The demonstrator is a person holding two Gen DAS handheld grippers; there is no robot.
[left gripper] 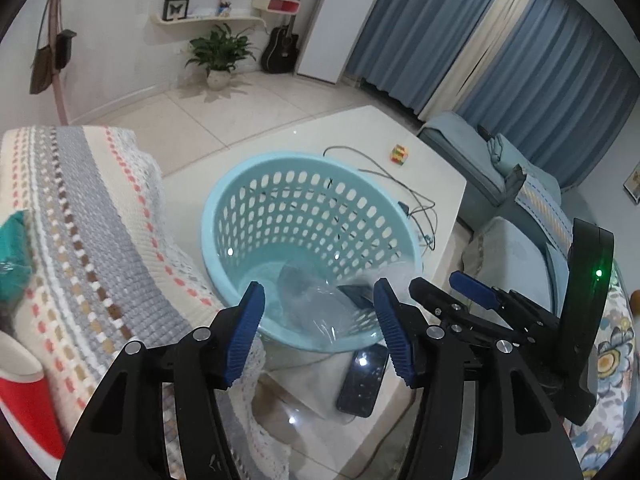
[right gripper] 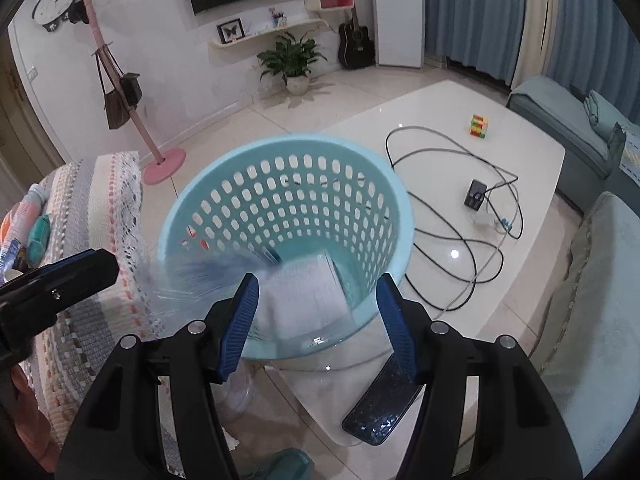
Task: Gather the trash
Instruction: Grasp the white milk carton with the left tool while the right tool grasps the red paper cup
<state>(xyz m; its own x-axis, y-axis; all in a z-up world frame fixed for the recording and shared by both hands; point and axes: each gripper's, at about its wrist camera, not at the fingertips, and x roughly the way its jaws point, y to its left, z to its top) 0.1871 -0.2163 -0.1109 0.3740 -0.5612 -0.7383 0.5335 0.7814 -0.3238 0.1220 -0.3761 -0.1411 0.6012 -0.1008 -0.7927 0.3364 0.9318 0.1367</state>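
Observation:
A light blue perforated basket (left gripper: 280, 184) stands on the white table; it also shows in the right wrist view (right gripper: 224, 168). Inside it lie a clear plastic wrapper (left gripper: 316, 304) and white printed paper (right gripper: 308, 300). A blurred clear plastic piece (right gripper: 192, 276) is at the basket's left rim. My left gripper (left gripper: 320, 332) is open and empty just above the basket's near rim. My right gripper (right gripper: 316, 324) is open and empty over the near rim too. The right gripper's fingers (left gripper: 472, 292) show at the right of the left wrist view.
A black phone (right gripper: 384, 404) lies on the table's near corner. A black cable (right gripper: 448, 200) with a small adapter and a coloured cube (right gripper: 480, 126) lie farther back. A knitted striped cover (left gripper: 88, 232) is at the left. A blue sofa (left gripper: 516, 240) is at the right.

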